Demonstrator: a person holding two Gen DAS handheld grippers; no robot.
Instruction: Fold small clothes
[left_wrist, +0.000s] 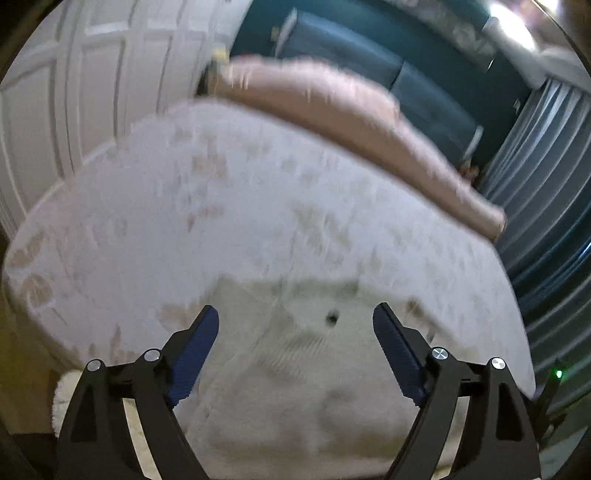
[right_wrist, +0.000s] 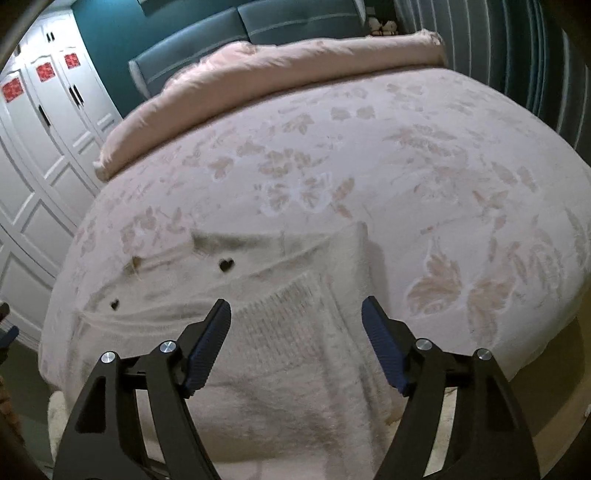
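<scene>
right wrist view gives the clearer look: the cream fuzzy knitted cardigan with small dark heart-shaped buttons (right_wrist: 258, 302) lies flat on the pale pink bedspread with a raised leaf pattern (right_wrist: 461, 177), at the near end of the bed, already partly folded so a ribbed panel sits on top. the right gripper (right_wrist: 295, 321) hangs over it with its blue-padded fingers (right_wrist: 208, 343) spread apart and nothing between them; the ribbed panel lies straight ahead and just below the gap, while the garment's far folded edge runs up and away from the tips. its long axis runs across the view, from the button side at left to the folded side at right.

from the left wrist view, which is smeared, the left gripper (left_wrist: 295, 325) is also spread wide and empty, with the same cardigan (left_wrist: 314, 332) spread beneath and ahead of it; one dark button shows just beyond the tips. it looks clear of the fabric, though the blur makes that hard to swear to.

i'd judge the right hand nearer the folded side edge and the left nearer the button side, so the next fold probably turns on each reaching forward and down to its own end. a rolled dusty-pink duvet (right_wrist: 295, 62) lies well apart at the head.
</scene>
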